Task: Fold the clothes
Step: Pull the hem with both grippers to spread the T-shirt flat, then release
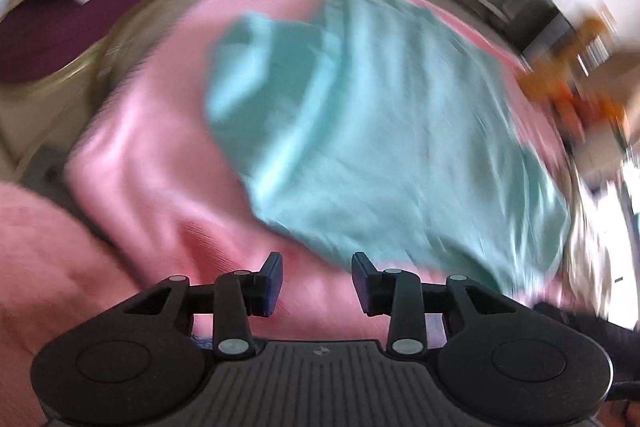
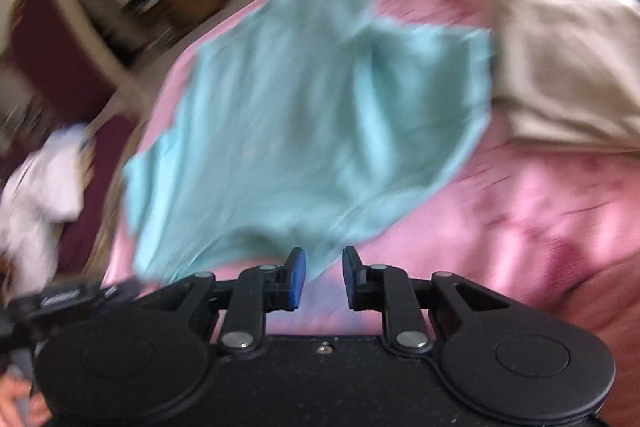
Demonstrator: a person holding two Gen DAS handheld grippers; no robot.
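Observation:
A light teal garment (image 1: 380, 131) lies spread on a pink bed cover (image 1: 152, 155), blurred by motion. One part is folded over along its left side in the left wrist view. My left gripper (image 1: 317, 281) hangs just short of the garment's near edge, jaws apart, with only pink cover showing between them. In the right wrist view the same teal garment (image 2: 304, 131) fills the middle. My right gripper (image 2: 324, 277) stands open by a narrower gap at its near edge, and no cloth is pinched between the pads.
A beige folded cloth (image 2: 568, 79) lies on the pink cover (image 2: 540, 211) to the right. A white garment (image 2: 40, 179) sits on a dark maroon chair (image 2: 60, 43) at the left. An orange object (image 1: 576, 99) is at the far edge. Shelving stands behind the bed.

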